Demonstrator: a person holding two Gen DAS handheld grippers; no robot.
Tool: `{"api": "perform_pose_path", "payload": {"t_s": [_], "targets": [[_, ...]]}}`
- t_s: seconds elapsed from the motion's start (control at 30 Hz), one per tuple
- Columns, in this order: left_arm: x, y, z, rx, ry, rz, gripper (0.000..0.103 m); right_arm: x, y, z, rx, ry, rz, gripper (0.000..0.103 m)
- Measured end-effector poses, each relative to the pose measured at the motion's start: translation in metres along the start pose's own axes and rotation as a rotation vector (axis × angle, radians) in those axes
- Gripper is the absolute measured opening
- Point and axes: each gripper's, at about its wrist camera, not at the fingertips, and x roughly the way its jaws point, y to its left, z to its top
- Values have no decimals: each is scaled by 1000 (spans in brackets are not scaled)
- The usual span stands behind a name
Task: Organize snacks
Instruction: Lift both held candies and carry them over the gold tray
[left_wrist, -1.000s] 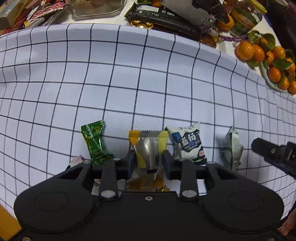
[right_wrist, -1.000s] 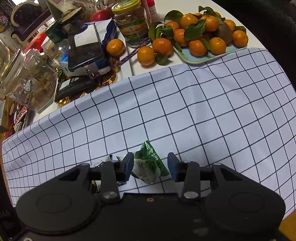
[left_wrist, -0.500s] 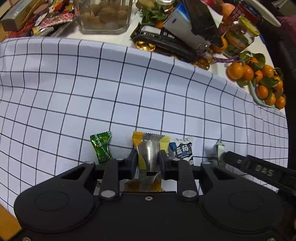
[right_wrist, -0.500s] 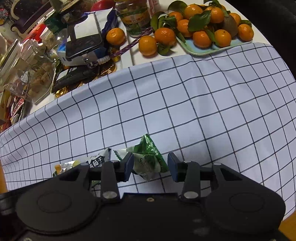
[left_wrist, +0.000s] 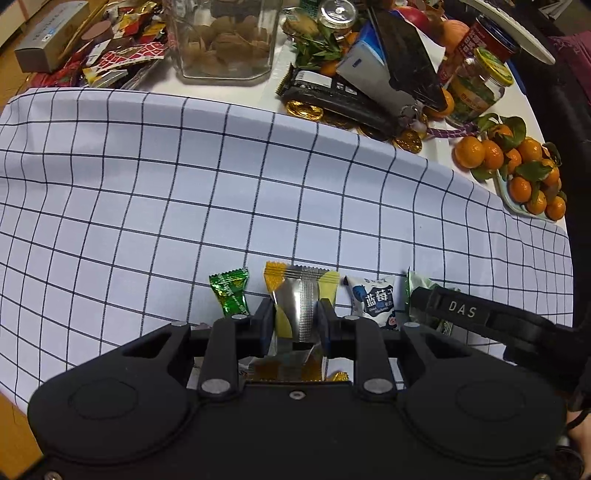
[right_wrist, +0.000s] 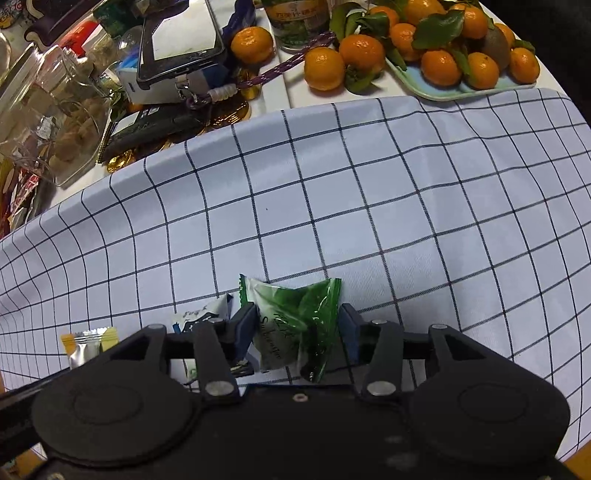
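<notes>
Snacks lie in a row on a checked cloth (left_wrist: 258, 177). My left gripper (left_wrist: 295, 325) is shut on a yellow-and-silver packet (left_wrist: 301, 299). Left of it lies a green candy (left_wrist: 229, 295). Right of it lies a white-and-blue blueberry packet (left_wrist: 373, 299), then a green-and-white packet (left_wrist: 419, 291) partly hidden by the right gripper's finger. In the right wrist view my right gripper (right_wrist: 299, 330) has its jaws around the green-and-white packet (right_wrist: 295, 317), close to its sides. The blueberry packet (right_wrist: 203, 317) and the yellow-and-silver packet (right_wrist: 88, 341) show to the left.
Beyond the cloth stand a glass jar of walnuts (left_wrist: 221, 37), a phone on a box (left_wrist: 402, 66), gold coins (left_wrist: 306, 109), a lidded jar (left_wrist: 476, 88) and a tray of tangerines (left_wrist: 524, 173). Loose tangerines (right_wrist: 325, 68) lie near the cloth's far edge. Wrappers pile at far left (left_wrist: 110, 55).
The left gripper closed on the yellow-and-silver packet and both wrist views pulled back, showing more of the table. The right gripper moved in beside the left one, around the green-and-white packet.
</notes>
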Motion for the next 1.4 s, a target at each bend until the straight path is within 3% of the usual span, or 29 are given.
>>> {"api": "perform_pose_path", "payload": {"t_s": [0.2, 0.4, 0.63, 0.9, 1.1, 1.4], "targets": [[-3, 9, 2, -23, 0, -5, 32, 12, 13, -4, -44, 31, -39, 42], [-8, 11, 1, -22, -1, -16, 32, 7, 25, -14, -137, -25, -99, 39], [-15, 16, -4, 0, -20, -2, 32, -24, 6, -2, -71, -128, -67, 39], [-22, 24, -19, 30, -43, 31, 32, -45, -19, -3, -25, -176, -48, 39], [-36, 29, -48, 23, -72, 43, 32, -67, -38, -30, 16, -212, -5, 39], [-69, 36, -122, -19, -79, -23, 32, -111, -50, -106, 5, -303, 42, 39]]}}
